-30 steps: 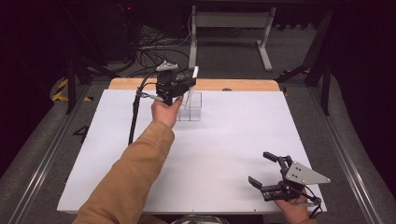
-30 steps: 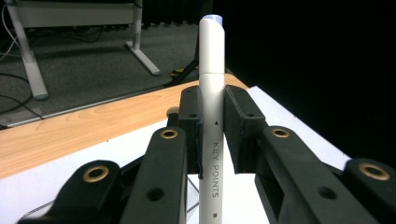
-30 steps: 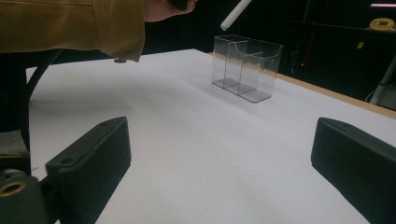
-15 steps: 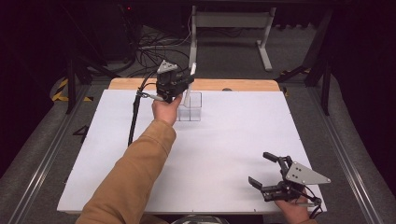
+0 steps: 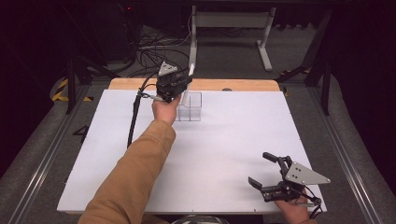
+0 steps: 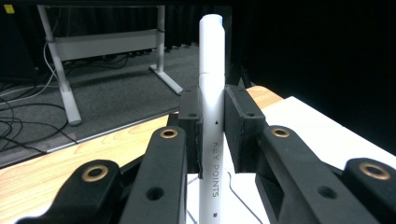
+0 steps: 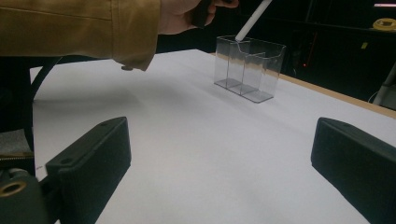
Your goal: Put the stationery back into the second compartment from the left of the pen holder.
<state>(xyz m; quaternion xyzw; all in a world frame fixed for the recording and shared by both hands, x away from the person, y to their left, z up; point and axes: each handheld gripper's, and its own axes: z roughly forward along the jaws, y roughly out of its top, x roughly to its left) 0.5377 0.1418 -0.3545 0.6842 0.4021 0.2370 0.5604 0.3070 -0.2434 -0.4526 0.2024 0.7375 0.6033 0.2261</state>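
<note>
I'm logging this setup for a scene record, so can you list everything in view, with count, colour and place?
White pen: one, white, clamped upright in the left gripper, lower tip at the clear holder's rim.
Clear holder: one, see-through, two compartments, far middle of the table.
Table: one, white top with a wooden far edge.
Desk frame: one, grey, on the floor beyond the table.
Cables: several, dark, on the floor beyond the table.
Left gripper: one, black, above the holder, shut on the pen.
Right gripper: one, black, near right corner, jaws open.
Sleeve: one, tan, left arm.
</note>
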